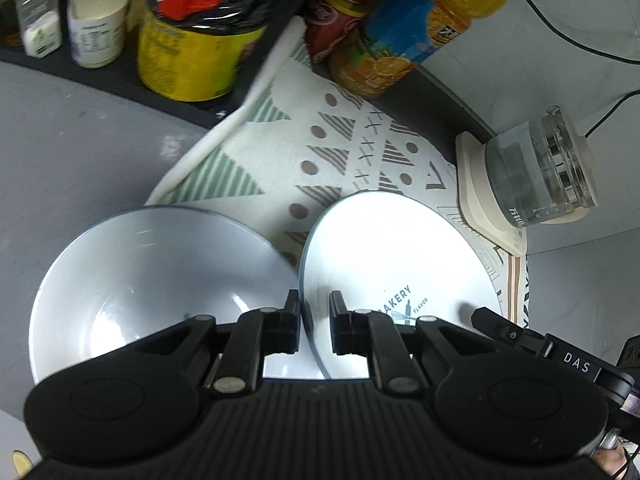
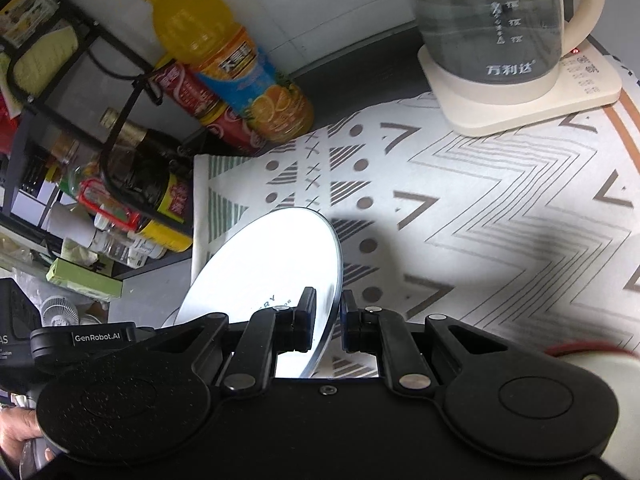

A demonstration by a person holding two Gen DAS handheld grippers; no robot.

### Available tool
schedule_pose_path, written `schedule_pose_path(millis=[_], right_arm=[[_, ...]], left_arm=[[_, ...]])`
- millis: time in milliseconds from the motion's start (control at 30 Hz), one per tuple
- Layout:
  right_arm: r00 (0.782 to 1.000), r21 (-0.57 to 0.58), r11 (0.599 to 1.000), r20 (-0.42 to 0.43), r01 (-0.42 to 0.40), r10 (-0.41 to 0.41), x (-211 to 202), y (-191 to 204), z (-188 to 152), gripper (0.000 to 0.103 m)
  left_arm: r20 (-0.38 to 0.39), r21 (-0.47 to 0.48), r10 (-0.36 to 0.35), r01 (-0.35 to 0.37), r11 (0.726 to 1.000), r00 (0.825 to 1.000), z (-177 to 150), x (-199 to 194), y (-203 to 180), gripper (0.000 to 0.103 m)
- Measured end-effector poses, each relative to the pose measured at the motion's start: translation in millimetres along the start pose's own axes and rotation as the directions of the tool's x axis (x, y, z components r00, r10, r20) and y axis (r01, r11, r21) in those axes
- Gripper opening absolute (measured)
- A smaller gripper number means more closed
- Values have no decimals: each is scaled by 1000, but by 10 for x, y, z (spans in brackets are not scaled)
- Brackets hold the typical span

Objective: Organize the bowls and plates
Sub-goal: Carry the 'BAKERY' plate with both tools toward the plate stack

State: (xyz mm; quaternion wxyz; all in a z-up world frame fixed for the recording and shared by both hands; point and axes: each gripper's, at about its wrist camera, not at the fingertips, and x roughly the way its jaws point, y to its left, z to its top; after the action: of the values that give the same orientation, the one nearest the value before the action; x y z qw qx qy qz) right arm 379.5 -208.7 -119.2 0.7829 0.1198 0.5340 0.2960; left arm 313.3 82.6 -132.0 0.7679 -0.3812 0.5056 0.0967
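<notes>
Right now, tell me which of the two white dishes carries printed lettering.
The flat plate, on the right in the left wrist view: BAKERY is printed near its rim. The deep bowl to its left shows no lettering inside.

We counted one white ceramic bowl (image 1: 160, 280), one white round printed plate (image 1: 400, 264), one glass kettle (image 2: 492, 20), one orange juice bottle (image 2: 224, 56).

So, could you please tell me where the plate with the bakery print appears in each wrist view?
Left wrist view: the plate sits lower centre-right, right of a bowl, its rim between the left gripper jaws.
Right wrist view: the plate sits lower centre-left, tilted, its rim between the right gripper jaws.
Shared landmark: the glass kettle.
</notes>
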Motion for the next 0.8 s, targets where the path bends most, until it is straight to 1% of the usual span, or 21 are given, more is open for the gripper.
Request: schedule_pose_path(millis=[367, 633, 800], right_arm=[[1000, -6, 1000, -11, -9, 9, 41, 293, -281, 13], [1000, -38, 999, -13, 6, -7, 88, 527, -434, 13], [1000, -34, 999, -16, 13, -14, 115, 608, -536, 13]], left_arm=[[-5, -18, 4, -4, 1000, 1000, -138, -208, 439, 12], [-22, -24, 10, -11, 1000, 1000, -227, -310, 715, 12], [-32, -24, 11, -12, 1000, 999, -272, -324, 845, 12]])
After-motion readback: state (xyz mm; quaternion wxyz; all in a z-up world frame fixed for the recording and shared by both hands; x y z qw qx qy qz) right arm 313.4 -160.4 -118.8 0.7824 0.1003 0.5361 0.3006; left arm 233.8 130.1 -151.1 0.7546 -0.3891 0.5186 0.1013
